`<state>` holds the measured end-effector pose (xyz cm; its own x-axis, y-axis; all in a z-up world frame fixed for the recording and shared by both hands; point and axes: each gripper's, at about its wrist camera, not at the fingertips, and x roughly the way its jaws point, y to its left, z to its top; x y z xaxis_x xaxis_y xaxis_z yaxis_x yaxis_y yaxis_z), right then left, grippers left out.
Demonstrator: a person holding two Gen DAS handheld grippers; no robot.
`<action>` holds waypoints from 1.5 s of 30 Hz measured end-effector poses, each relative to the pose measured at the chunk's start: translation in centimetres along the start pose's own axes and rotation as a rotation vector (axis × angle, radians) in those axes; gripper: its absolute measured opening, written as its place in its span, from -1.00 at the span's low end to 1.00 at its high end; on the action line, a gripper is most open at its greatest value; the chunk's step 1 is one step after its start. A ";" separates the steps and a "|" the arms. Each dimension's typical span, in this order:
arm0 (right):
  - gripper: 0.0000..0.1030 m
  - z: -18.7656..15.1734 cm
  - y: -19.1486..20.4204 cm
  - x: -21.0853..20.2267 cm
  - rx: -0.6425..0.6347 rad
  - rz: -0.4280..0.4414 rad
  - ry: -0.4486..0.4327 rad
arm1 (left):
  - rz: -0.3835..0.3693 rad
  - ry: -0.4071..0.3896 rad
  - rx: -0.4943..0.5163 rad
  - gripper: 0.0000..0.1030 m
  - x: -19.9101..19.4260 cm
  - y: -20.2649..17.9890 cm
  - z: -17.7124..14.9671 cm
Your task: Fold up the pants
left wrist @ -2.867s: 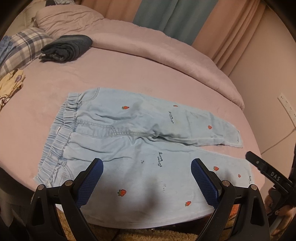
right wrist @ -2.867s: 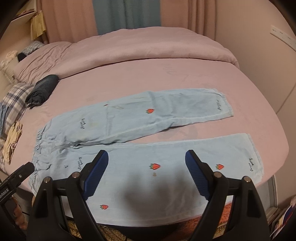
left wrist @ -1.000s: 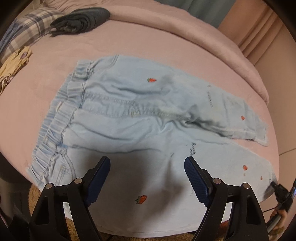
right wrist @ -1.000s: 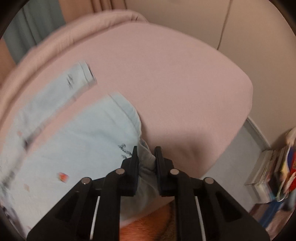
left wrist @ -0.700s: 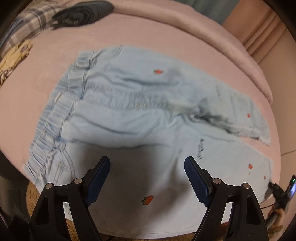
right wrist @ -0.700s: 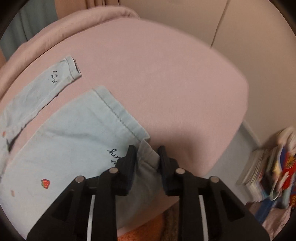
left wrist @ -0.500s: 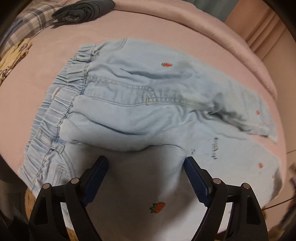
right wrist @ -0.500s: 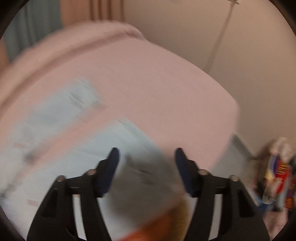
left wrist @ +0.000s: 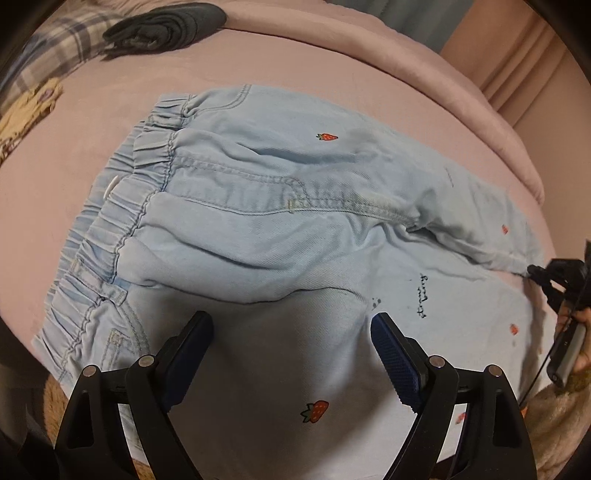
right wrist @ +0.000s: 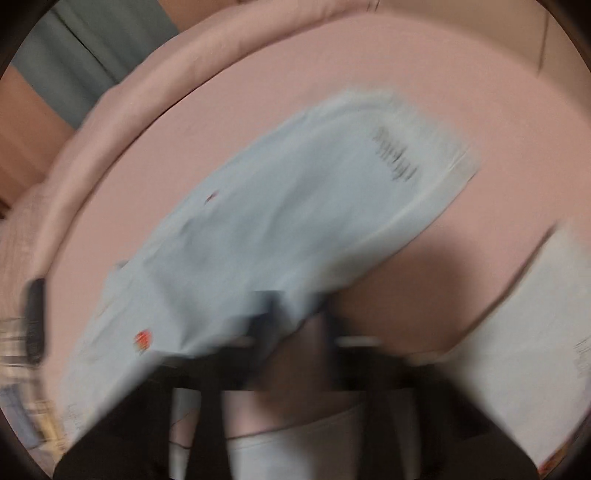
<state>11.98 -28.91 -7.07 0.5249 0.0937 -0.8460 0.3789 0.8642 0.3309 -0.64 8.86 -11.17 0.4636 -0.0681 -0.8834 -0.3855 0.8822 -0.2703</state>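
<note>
— Where the pants (left wrist: 266, 236) lie, what is under them?

— Pink bedding (left wrist: 74, 177), smooth and matte; the light-blue pants are spread flat on it, gathered elastic waistband to the left, legs running right. Thin denim-like cloth with small red strawberries and dark script. A soft ridge of fabric is rucked up across the near leg, just ahead of the left gripper (left wrist: 291, 350).

— And that gripper?

— Spread wide, blue ribbed pads (left wrist: 395, 362) on black arms, low over the near leg with nothing between them.

— What else is around?

— A rolled dark garment (left wrist: 166, 22) and a plaid cloth (left wrist: 62, 44) at the far left of the bed, a yellowish patterned cloth (left wrist: 26, 110) beside them. A thick pink duvet (left wrist: 406, 62) is bunched along the far side, with peach curtains (left wrist: 517, 55) behind.

— The right gripper (right wrist: 295, 325)?

— Hard to read — its own view is badly smeared. A pant leg with its hem (right wrist: 424, 155) lies across pink sheet, and cloth bunches by the dark tips, which look close together; whether they actually pinch it, I cannot tell. From the left wrist view it shows only as a dark tip at the right edge, near the far leg's hem.
</note>
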 end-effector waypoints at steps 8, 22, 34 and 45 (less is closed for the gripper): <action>-0.89 -2.1 -3.2 -3.8 0.075 0.086 -0.030 | -0.022 0.025 -0.027 0.68 -0.4 1.5 0.8; 0.35 6.7 3.7 -0.9 0.038 0.056 0.060 | -0.009 0.024 -0.018 0.70 0.7 0.1 1.8; -0.85 6.2 3.3 7.0 -0.003 -0.206 0.032 | -0.064 0.037 -0.070 0.69 0.0 1.3 2.1; -0.89 -2.8 -5.0 -10.4 -0.048 0.303 -0.175 | -0.341 -0.066 -0.157 0.69 -4.9 0.5 6.3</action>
<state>2.47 -32.80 -1.07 0.7321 0.2674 -0.6265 0.1520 0.8324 0.5329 1.91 12.53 -4.59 0.6349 -0.3107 -0.7074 -0.3153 0.7317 -0.6044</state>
